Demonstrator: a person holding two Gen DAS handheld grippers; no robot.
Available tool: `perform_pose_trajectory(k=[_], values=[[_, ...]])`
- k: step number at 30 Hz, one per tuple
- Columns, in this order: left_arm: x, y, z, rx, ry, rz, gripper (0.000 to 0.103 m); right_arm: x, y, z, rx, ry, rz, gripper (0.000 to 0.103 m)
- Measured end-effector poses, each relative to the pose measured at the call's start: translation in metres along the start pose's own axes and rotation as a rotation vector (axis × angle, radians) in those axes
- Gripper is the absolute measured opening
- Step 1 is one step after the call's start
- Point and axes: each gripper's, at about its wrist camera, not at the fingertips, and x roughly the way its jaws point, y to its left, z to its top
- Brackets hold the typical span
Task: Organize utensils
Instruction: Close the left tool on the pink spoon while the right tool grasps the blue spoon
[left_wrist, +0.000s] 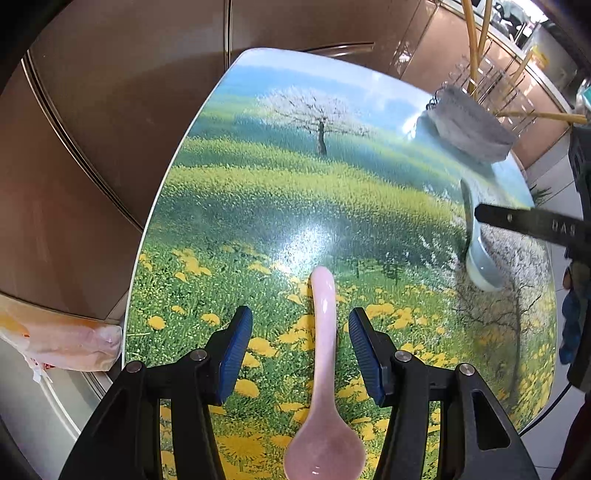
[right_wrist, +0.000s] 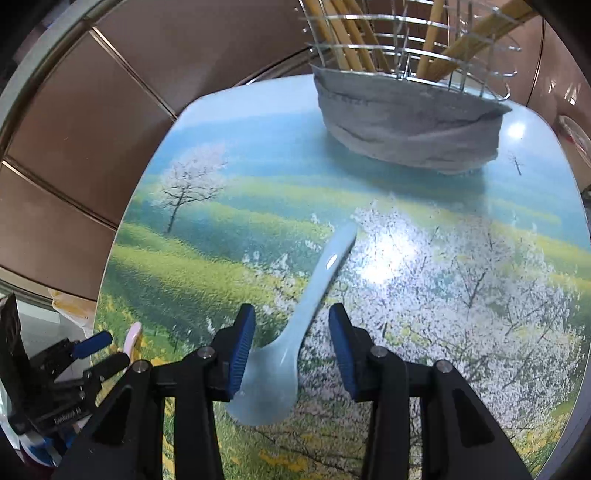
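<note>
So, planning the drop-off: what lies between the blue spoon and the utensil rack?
Only bare printed tabletop lies between blue spoon and rack, per right wrist view.

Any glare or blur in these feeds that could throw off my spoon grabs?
Left wrist view: glare patch on the table just beyond the pink spoon, which is sharp between the open left tongs. Right wrist view: a bigger glare beside the blue spoon, which is slightly soft between the right tongs; fisheye bends both.

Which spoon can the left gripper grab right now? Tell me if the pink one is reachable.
Probably yes: the pink spoon lies on the table between the open left gripper fingers, nothing covering it.
</note>
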Motion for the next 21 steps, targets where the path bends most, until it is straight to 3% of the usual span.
perform_pose_trajectory(k=[11, 14, 20, 21], values=[[0.009, -0.006, 0.009, 0.055, 0.036, 0.034, 0.052, 0.021, 0.006, 0.018, -0.039, 0.071, -0.067, 0.035], [0.012, -0.01, 0.012, 0.081, 0.044, 0.047, 0.048, 0.025, 0.011, 0.019, -0.068, 0.09, -0.085, 0.019], [0.014, -0.012, 0.016, 0.1, 0.052, 0.064, 0.035, 0.028, 0.016, 0.016, -0.081, 0.097, -0.066, 0.013], [0.014, -0.012, 0.016, 0.098, 0.054, 0.061, 0.028, 0.027, 0.015, 0.015, -0.077, 0.091, -0.057, 0.012]])
